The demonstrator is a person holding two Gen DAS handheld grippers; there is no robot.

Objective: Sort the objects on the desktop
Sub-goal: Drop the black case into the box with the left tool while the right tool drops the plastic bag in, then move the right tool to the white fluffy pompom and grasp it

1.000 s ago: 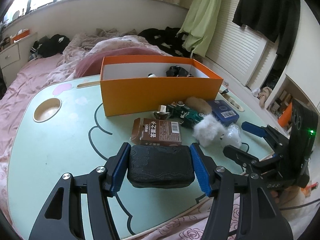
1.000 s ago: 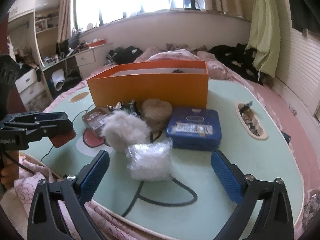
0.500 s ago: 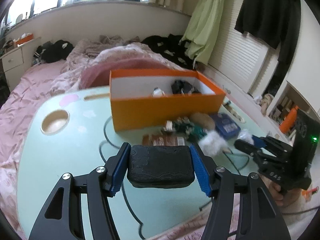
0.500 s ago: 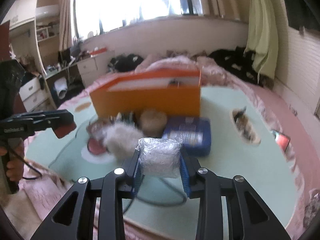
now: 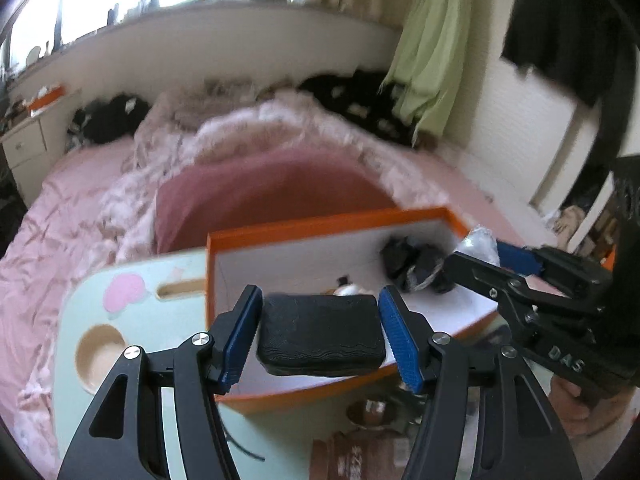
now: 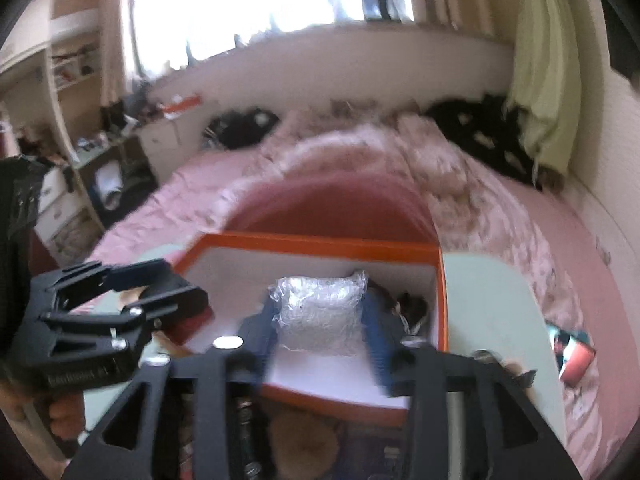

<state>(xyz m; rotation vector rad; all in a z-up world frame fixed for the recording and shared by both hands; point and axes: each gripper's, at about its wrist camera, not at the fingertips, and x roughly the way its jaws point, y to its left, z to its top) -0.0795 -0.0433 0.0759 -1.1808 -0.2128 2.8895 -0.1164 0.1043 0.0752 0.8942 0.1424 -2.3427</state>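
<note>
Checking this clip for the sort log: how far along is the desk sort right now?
Done: a few dark items already lie in the orange box.
In hand: the left claw grips a black case over the box; the right claw grips a bubble-wrap bundle over it too. Neither is released.
Left: a brown carton and a tan furry ball lie outside the box.

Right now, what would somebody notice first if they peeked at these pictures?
Probably the big orange cardboard box on the pale green table. Both grippers hang over it: the left gripper squeezes a black padded pouch, and the right gripper squeezes a crinkly clear plastic bundle.
</note>
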